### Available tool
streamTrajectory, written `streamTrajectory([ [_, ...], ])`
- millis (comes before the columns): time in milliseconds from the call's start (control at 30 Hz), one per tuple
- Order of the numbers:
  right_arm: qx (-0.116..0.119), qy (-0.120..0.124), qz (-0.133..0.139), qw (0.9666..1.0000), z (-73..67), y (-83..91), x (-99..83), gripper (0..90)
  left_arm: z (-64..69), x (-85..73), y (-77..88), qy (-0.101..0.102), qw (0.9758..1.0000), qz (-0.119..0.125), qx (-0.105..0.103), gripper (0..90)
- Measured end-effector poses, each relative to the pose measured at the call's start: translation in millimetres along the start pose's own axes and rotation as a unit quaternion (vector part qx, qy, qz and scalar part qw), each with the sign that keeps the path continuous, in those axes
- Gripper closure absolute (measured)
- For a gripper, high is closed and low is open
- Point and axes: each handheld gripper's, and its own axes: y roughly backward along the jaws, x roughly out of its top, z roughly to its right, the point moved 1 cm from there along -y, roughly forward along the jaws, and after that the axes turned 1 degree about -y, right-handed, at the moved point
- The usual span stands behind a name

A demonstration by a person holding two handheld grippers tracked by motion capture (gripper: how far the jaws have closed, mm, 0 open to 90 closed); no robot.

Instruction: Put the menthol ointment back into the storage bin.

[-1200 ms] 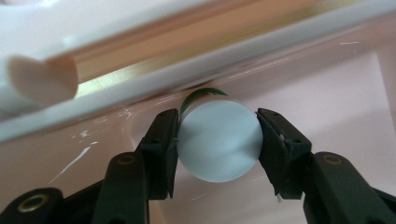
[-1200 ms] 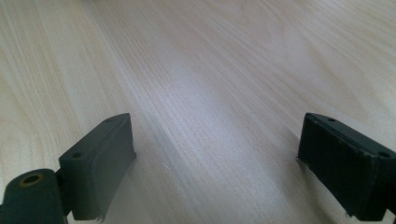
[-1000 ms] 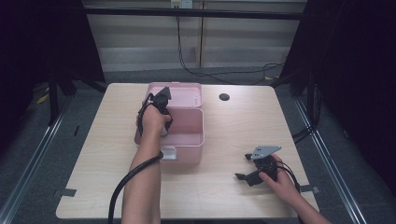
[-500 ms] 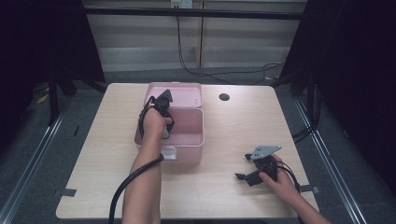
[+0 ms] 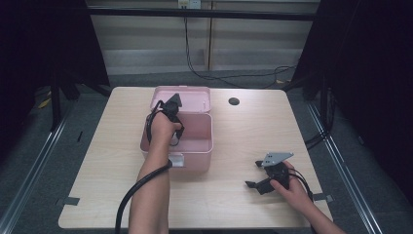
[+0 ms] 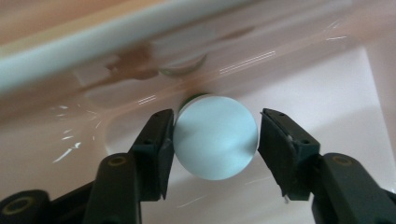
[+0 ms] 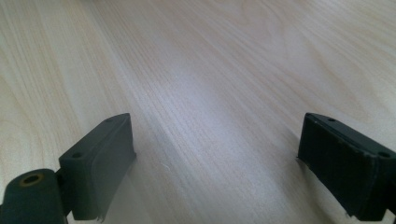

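Observation:
An open pink box (image 5: 195, 163) stands left of the table's middle, its lid (image 5: 187, 95) tipped back. My left gripper (image 5: 173, 139) reaches down into it from a hand. In the left gripper view a pale blue round disc (image 6: 215, 140) with a dark rim behind it rests on the box floor (image 6: 327, 93), between the jaws of my left gripper (image 6: 215, 123). The jaws have just been opening; the left pad still touches the disc and a thin gap shows at the right pad. My right gripper (image 5: 254, 174) lies low over bare wood at the front right, open (image 7: 215, 149), with nothing in it.
A dark round hole (image 5: 234, 101) sits in the tabletop (image 5: 253, 126) behind the box on the right. A black cable (image 5: 134, 195) trails from the left gripper along the forearm. Dark cables (image 5: 229, 78) lie on the floor beyond the far edge.

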Motion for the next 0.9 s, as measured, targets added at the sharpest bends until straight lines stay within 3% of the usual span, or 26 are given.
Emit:
streamTrajectory([
  [100,0.0,0.0,0.0,1.0,0.0,0.0,0.0,9.8,-1.4,-2.1,-0.3,-0.003,1.0,-0.008,0.0,44.1],
  [233,0.0,0.0,0.0,1.0,0.0,0.1,0.0,9.9,-2.1,-3.0,2.1,0.005,1.0,0.0,-0.003,42.5],
  [900,0.0,0.001,0.0,1.0,0.1,0.0,0.0,9.9,-2.3,-2.8,37.7,-0.001,0.9998,0.013,-0.017,26.5],
])
